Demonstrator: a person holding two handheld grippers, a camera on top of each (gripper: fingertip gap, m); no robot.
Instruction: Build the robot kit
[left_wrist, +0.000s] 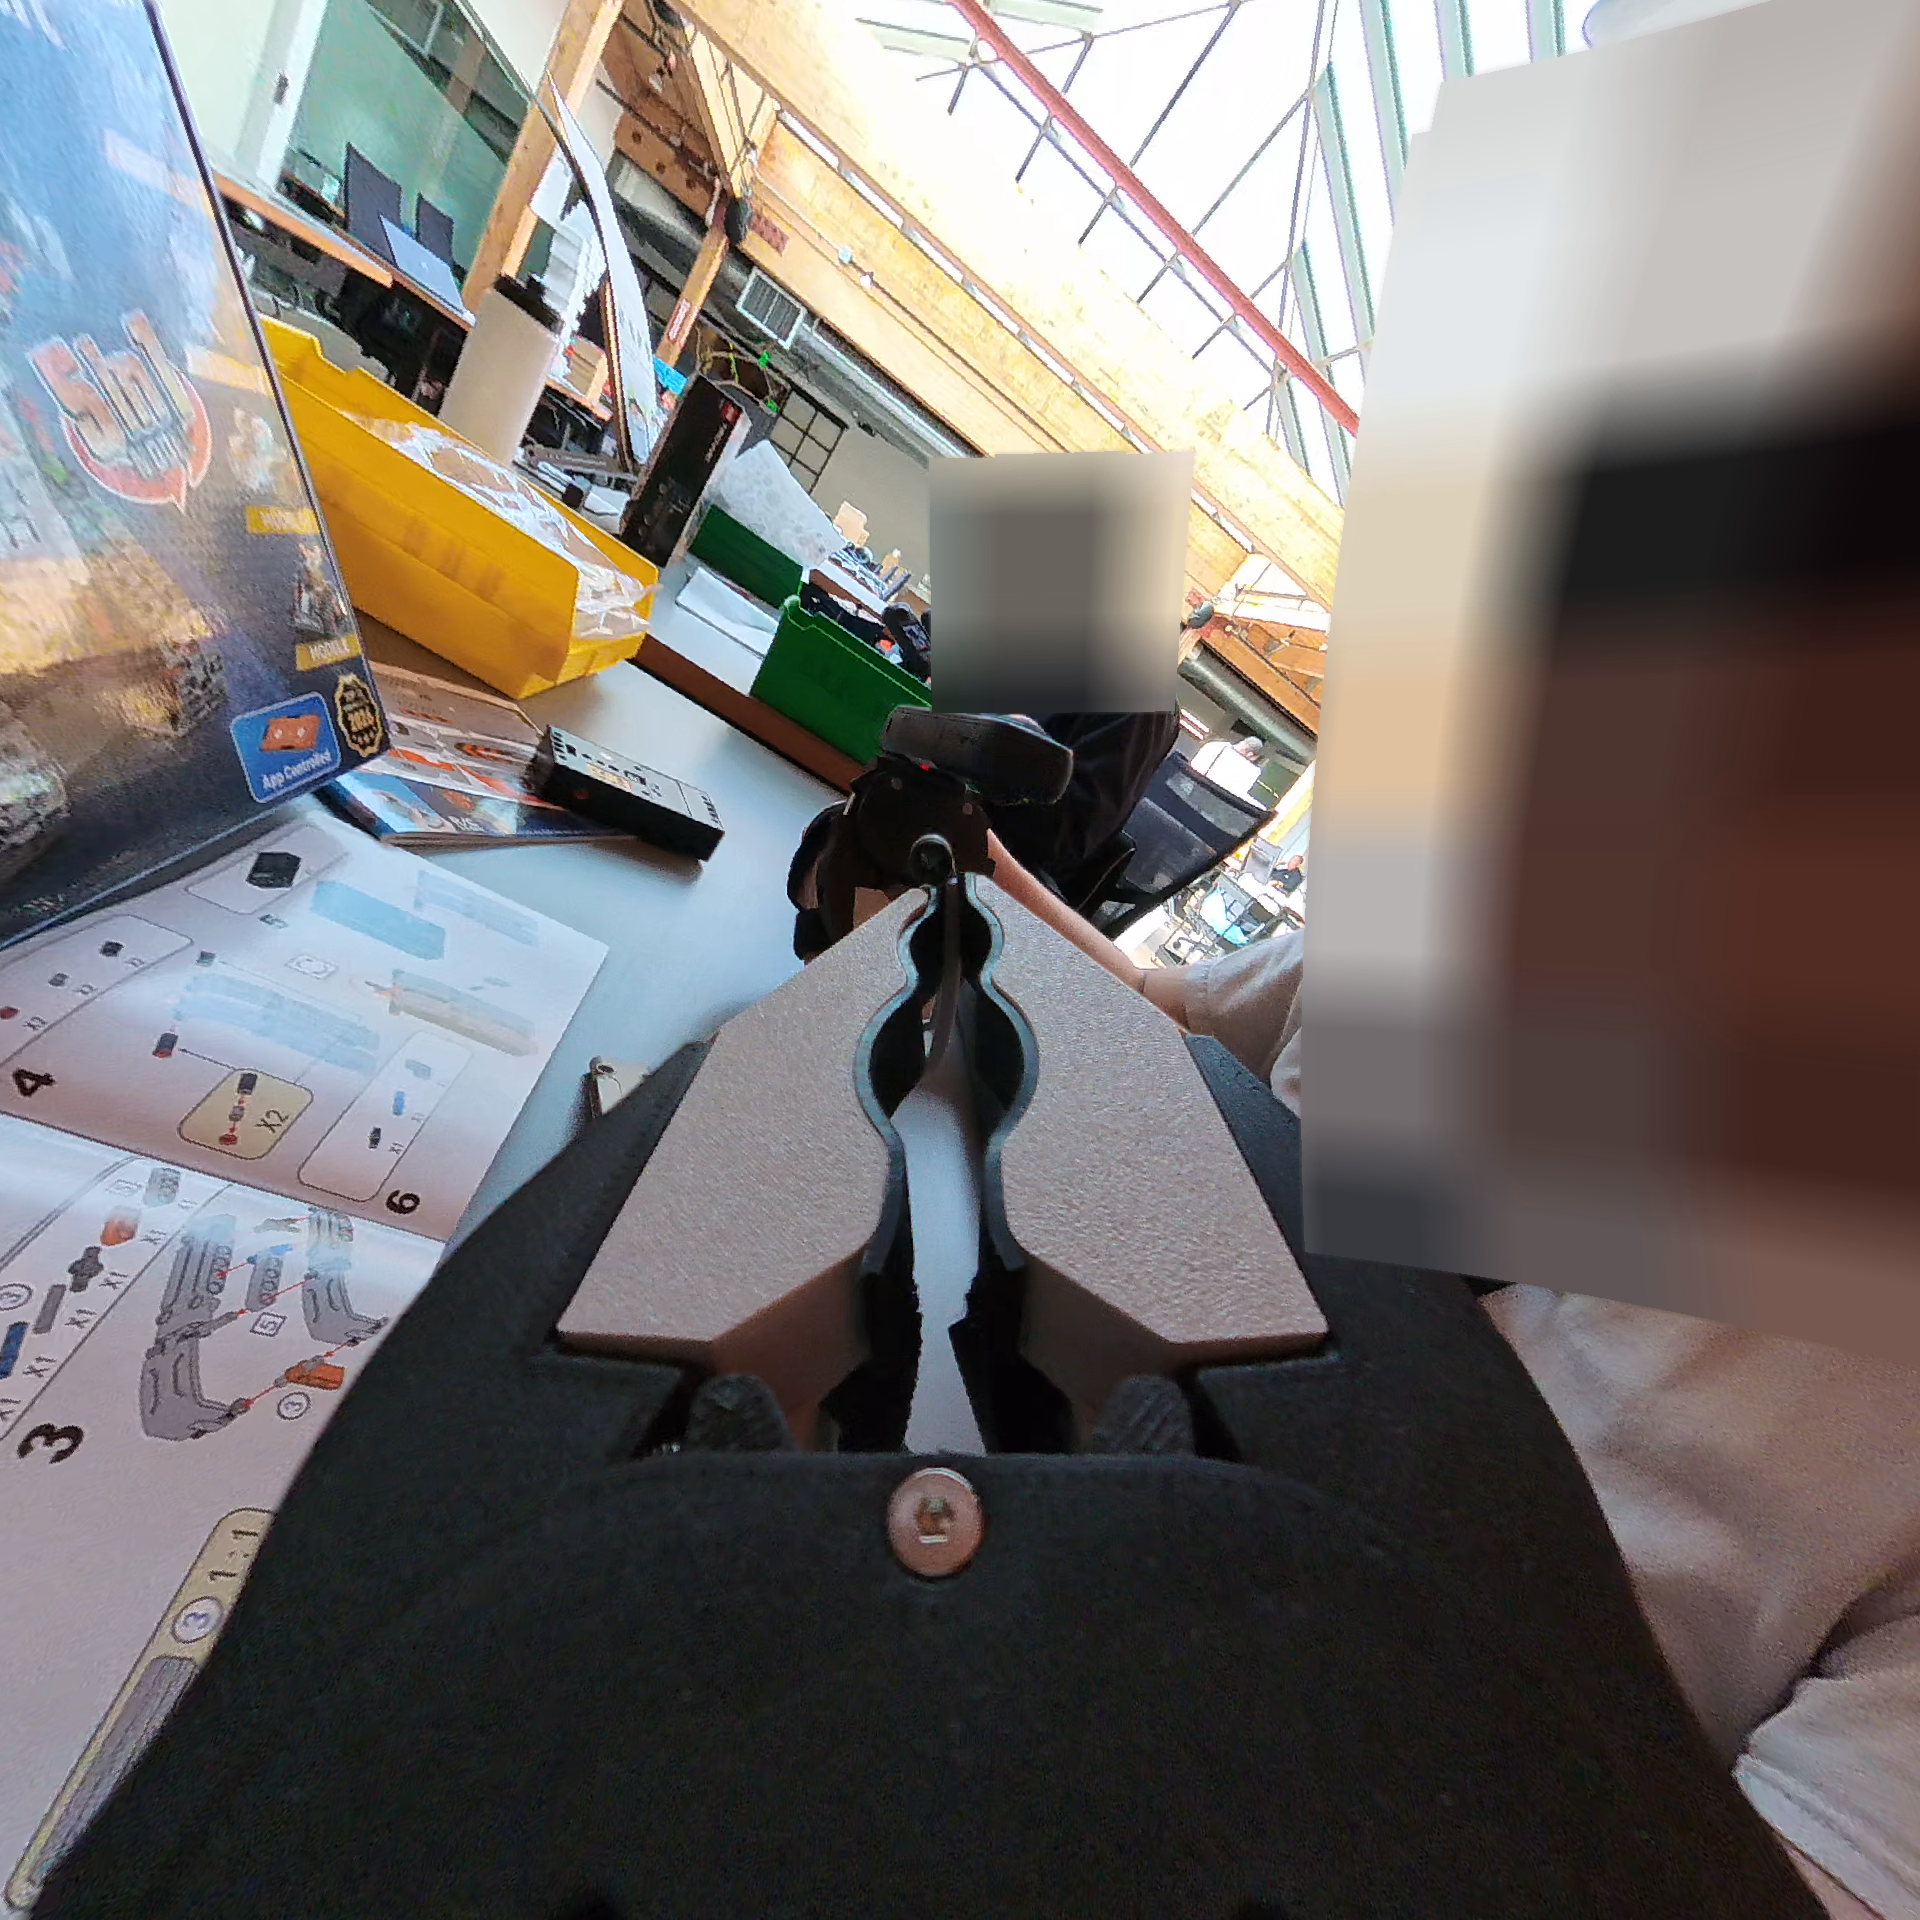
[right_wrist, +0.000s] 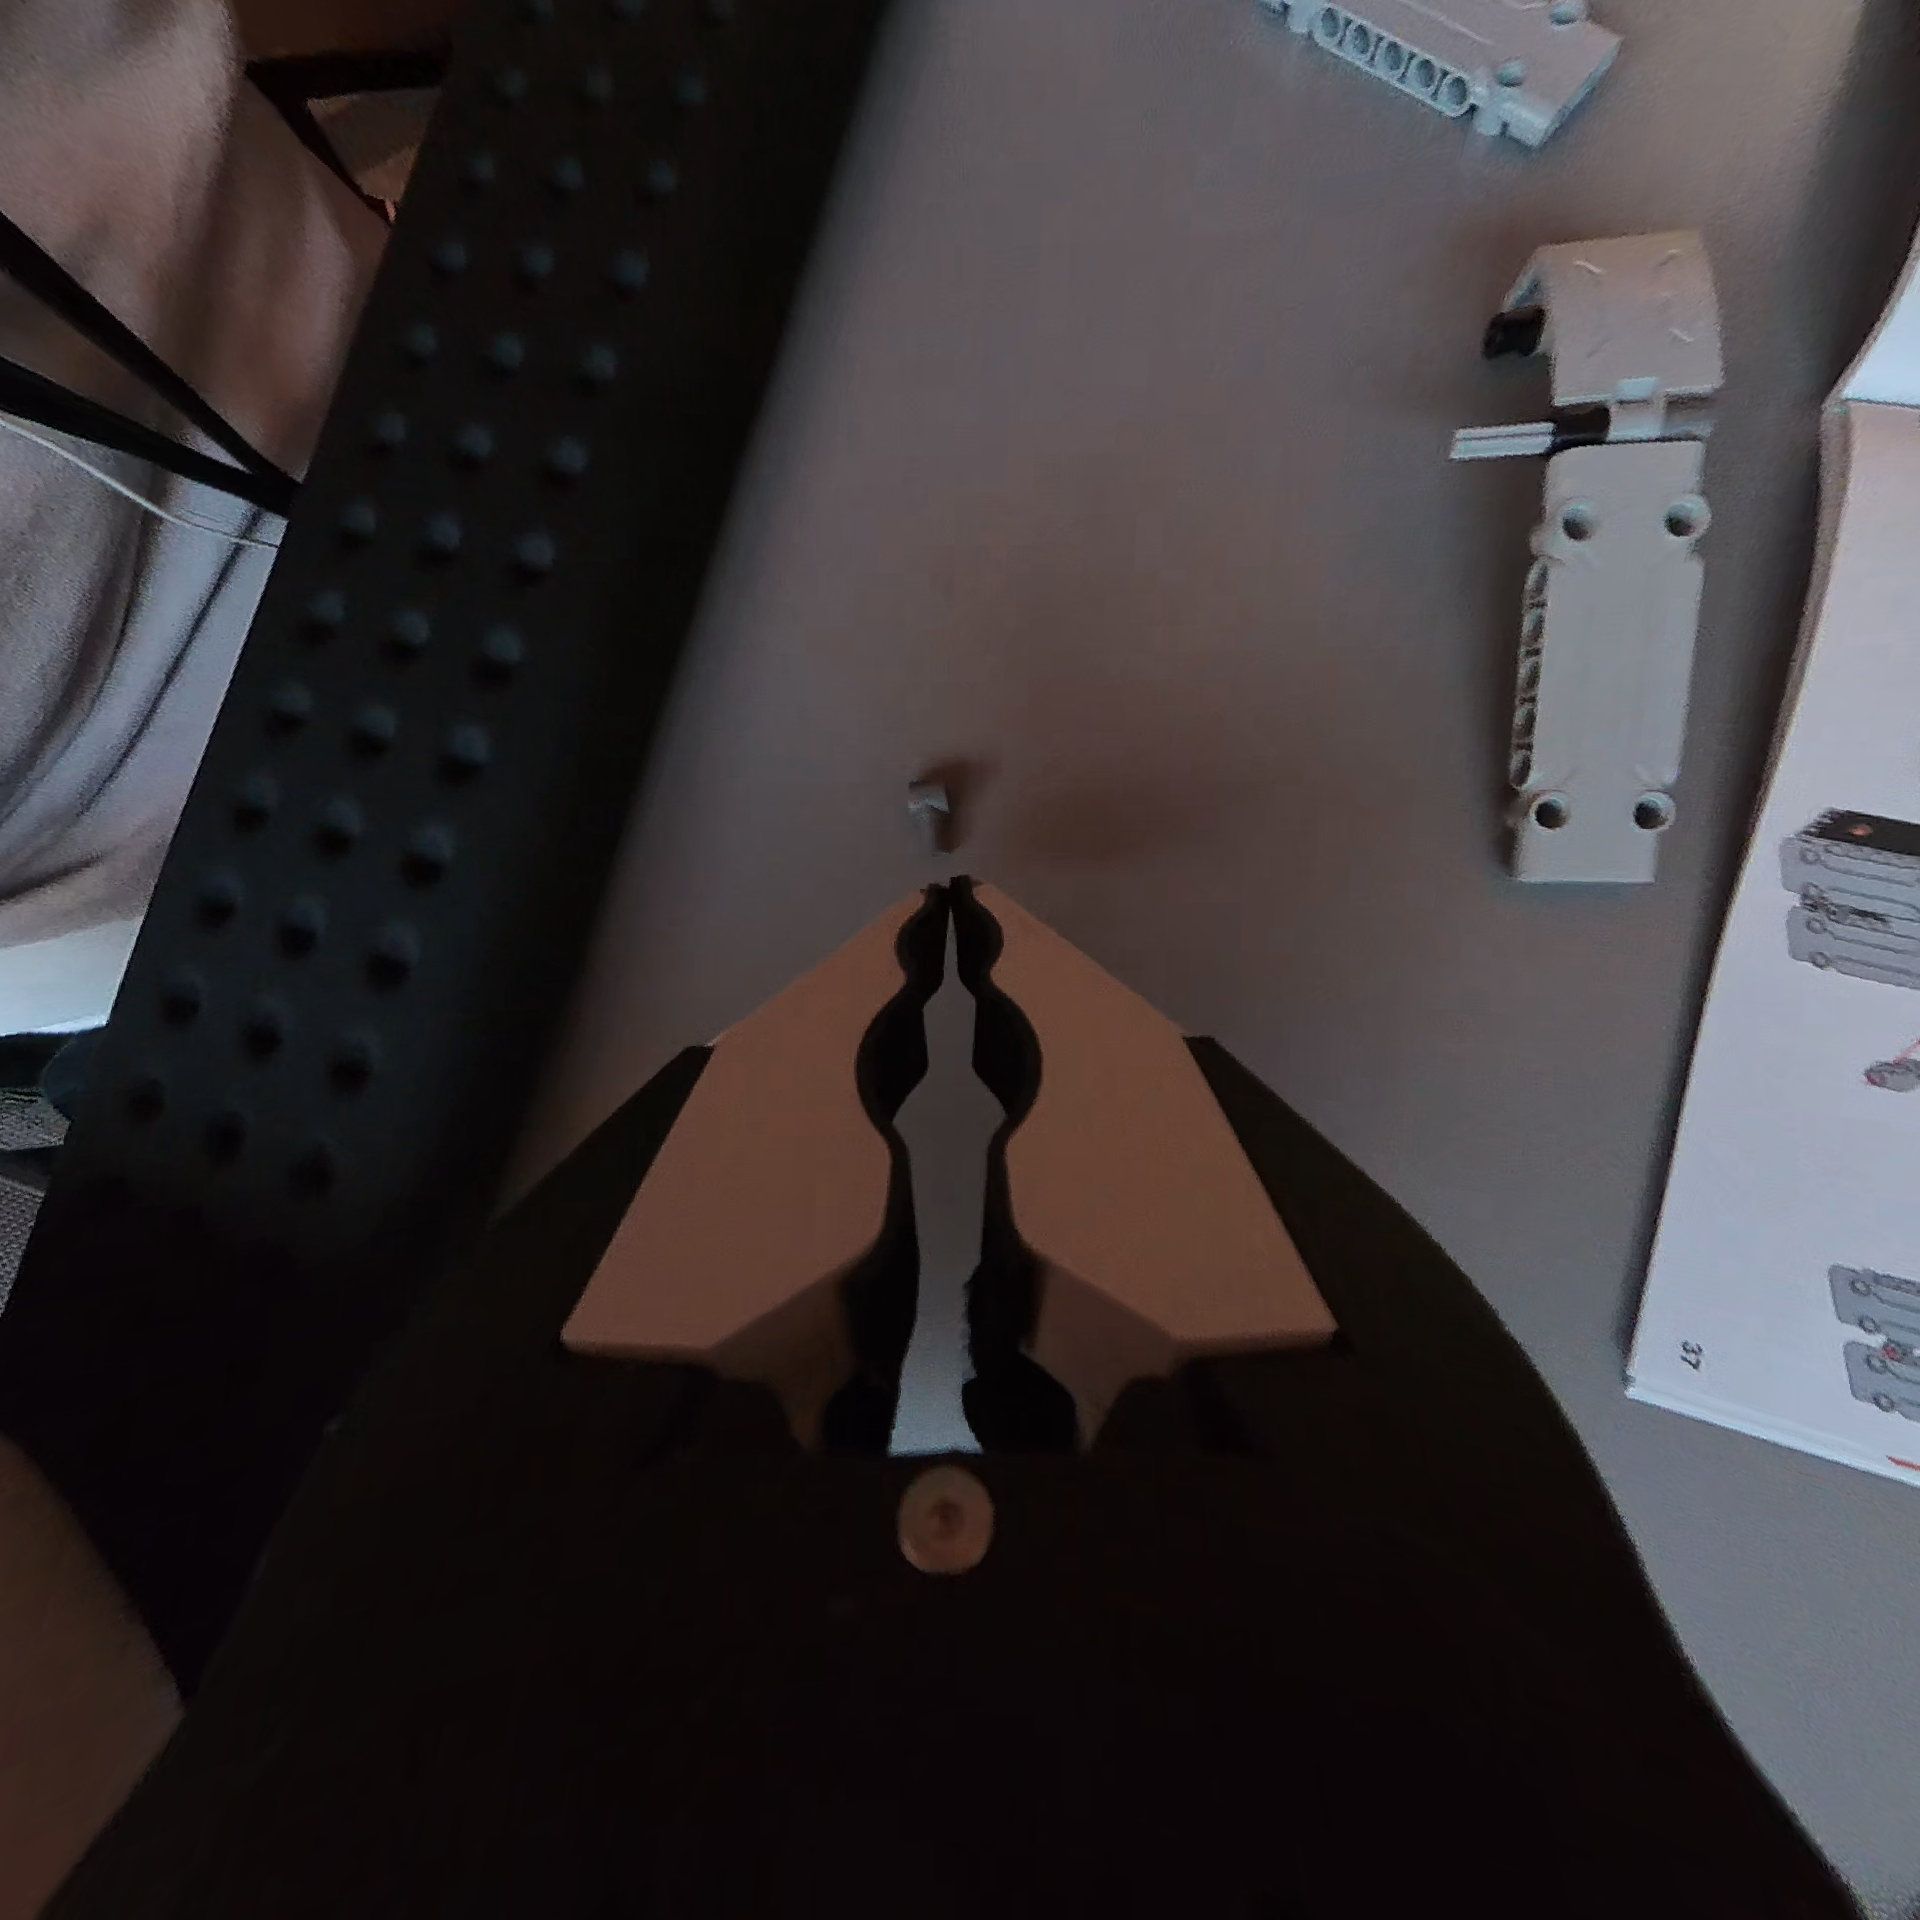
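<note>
The left gripper has its fingers pressed together on a thin grey pin, whose round end sticks out just past the tips. At 9 o'clock of it an open instruction booklet lies flat on the grey worktop, printed with step numbers and part drawings. At 10 o'clock stands a dark blue kit box bearing a red logo and small badges, and near its foot lies a black rectangular module with white markings. Beyond, at 11 o'clock, sit a yellow bin and a white bottle; a green bin is at 12 o'clock. The right gripper points down at the worktop, its fingers together at the tips with nothing between them. A small grey connector lies just beyond them at 12 o'clock. At 2 o'clock lies a grey panel assembly, at 3 o'clock a booklet page carrying a page number, and at 10 o'clock a black studded baseplate
</note>
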